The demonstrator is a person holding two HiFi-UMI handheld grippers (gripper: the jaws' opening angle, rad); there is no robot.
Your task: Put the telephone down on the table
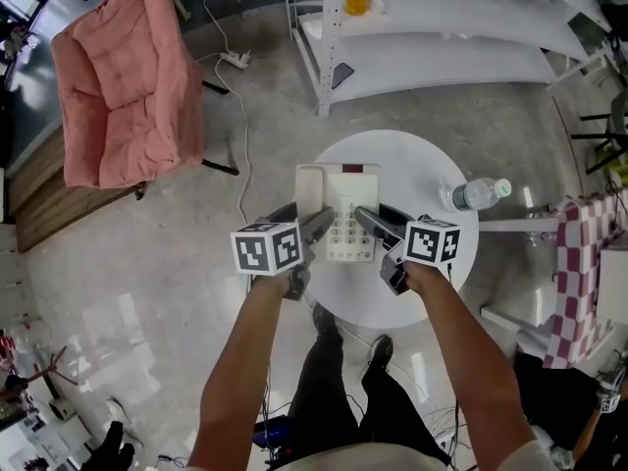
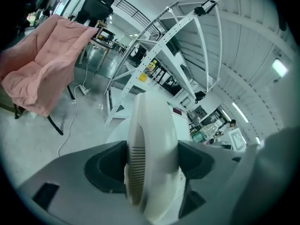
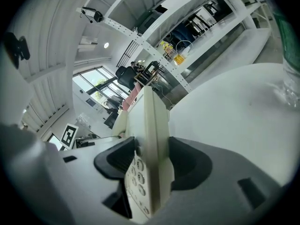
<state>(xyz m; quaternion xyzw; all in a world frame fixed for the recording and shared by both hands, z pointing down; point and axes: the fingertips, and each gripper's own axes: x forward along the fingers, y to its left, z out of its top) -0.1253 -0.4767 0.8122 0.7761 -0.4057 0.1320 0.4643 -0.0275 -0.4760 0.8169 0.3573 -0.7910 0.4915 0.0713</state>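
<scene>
A cream desk telephone (image 1: 339,209) with handset and keypad is held over the round white table (image 1: 412,292). My left gripper (image 1: 319,226) is shut on its left side, clamping the handset (image 2: 150,158) edge-on between the dark jaws. My right gripper (image 1: 368,224) is shut on the right edge of the telephone body (image 3: 147,168), with the keypad buttons facing left in the right gripper view. Whether the telephone touches the tabletop cannot be told.
A clear plastic water bottle (image 1: 476,193) lies at the table's right edge. White shelving (image 1: 432,37) stands beyond the table, a pink cushioned chair (image 1: 123,81) at far left, a checked cloth (image 1: 579,263) at right. The person's legs are below the table.
</scene>
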